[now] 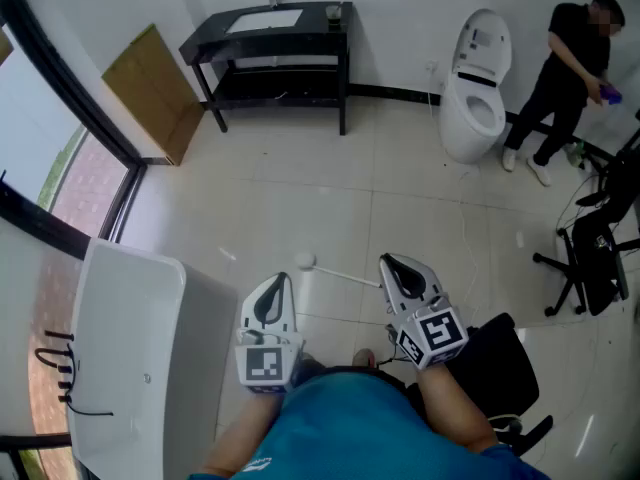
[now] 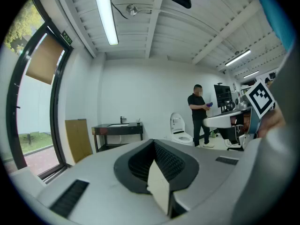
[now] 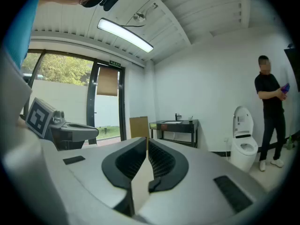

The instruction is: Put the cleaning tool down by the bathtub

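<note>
Cleaning tool (image 1: 342,274): lies flat on the floor (image 1: 300,183), just ahead of both grippers and near the white bathtub (image 1: 205,333) at the left of the head view, but apart from its wall; shows a small round white head at the end nearer the bathtub and a thin pale handle running from it to the right and a little toward the person; has therefore its long axis across the person's front, not pointing away. Ends with the handle close by the tip of the right gripper (image 1: 398,273); cannot be told from above whether touching or only passing below; does not appear in the right gripper view at all. Lies with the round head a little ahead of the left gripper (image 1: 277,290) and to its right, clearly apart from it.

Left gripper: jaws pressed together with nothing between them; aimed slightly downward into the room. Right gripper: jaws together as well, only a thin slit between, pinching nothing; held level, facing the black bench (image 1: 275,33) with the sink and the toilet (image 1: 475,103) by the far wall.

Looks already set down by the bathtub, so probably leaves little of the task except to draw the hands back. If moved closer to the bathtub, would call for the right gripper, the nearer one to the handle: spread first, tipped down, then closed across the handle and not along it; could roll or slide away on the smooth tiles if pushed at the head.
</note>
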`<state>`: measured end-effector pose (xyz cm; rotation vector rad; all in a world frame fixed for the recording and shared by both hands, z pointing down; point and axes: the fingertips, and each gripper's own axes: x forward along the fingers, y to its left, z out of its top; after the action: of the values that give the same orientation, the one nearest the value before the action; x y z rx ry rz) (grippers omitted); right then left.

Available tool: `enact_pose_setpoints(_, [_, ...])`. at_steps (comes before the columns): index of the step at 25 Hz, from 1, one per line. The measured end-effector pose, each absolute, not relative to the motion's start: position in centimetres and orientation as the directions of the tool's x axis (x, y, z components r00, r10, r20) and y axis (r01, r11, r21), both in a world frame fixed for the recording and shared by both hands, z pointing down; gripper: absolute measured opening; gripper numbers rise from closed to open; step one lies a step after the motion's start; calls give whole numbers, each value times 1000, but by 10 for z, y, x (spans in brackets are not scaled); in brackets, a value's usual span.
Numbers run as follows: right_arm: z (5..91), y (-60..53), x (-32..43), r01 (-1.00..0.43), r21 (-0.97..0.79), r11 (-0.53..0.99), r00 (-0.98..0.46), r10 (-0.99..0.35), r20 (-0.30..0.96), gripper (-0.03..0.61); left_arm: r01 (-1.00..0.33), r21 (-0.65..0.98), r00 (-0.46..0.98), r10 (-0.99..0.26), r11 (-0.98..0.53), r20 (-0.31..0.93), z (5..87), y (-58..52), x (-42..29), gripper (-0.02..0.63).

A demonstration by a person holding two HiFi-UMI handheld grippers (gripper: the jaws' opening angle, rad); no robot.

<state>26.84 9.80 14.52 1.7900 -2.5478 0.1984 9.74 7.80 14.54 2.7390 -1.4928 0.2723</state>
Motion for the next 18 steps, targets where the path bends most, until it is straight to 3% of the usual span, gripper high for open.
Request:
enact_pose_setpoints(11, [172, 28, 226, -942, -10, 334, -331, -927, 179, 64, -835, -41, 533, -826, -549, 183, 186, 12, 30, 3])
enact_pose_setpoints(18, [189, -7, 197, -900, 29, 434, -417, -881, 225, 77, -840, -24, 529, -827, -543, 189, 202, -24, 15, 3])
